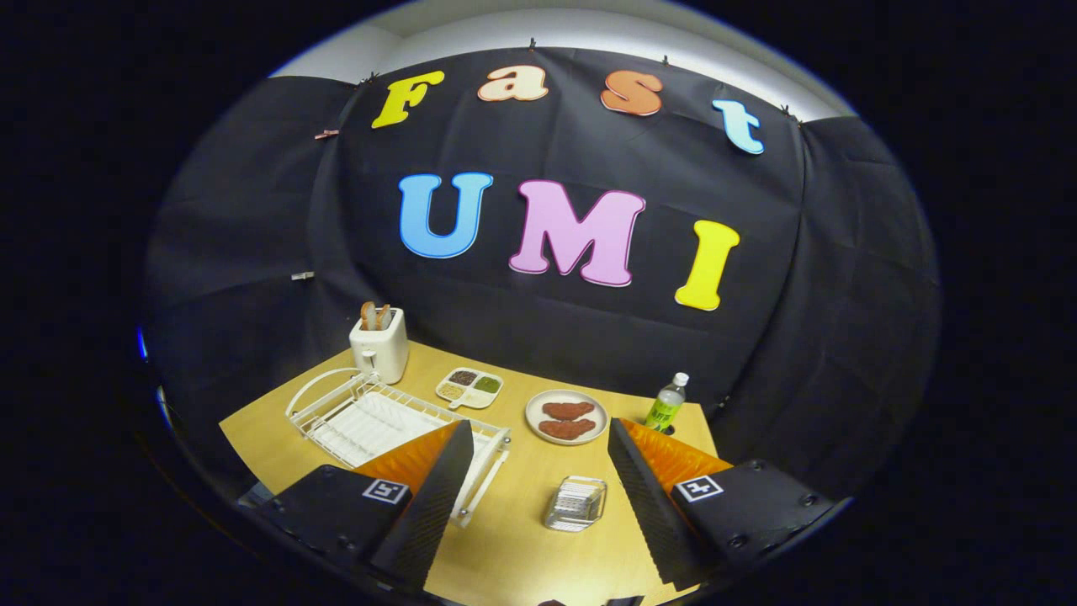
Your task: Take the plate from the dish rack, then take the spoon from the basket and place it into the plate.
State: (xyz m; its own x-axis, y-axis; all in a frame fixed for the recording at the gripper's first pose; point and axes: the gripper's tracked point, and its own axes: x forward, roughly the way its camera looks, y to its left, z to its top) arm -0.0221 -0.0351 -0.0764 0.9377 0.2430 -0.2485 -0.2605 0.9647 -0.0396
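Note:
My gripper (539, 427) is held above the wooden table (522, 539), open wide, with nothing between its fingers. A white wire dish rack (370, 417) stands on the left; my left finger (437, 488) covers its near right corner. I cannot make out a plate standing in the rack. A small clear wire basket (575, 503) sits on the table between the fingers, nearer the right one; its contents are too small to tell. Just beyond the fingertips lies a round plate (566, 417) with two red-brown patties on it.
A white toaster (379, 345) with bread in it stands behind the rack. A small divided condiment tray (469, 387) lies between the rack and the plate. A green-labelled bottle (667, 404) stands beyond my right finger (648, 488). Black cloth walls close the back and sides.

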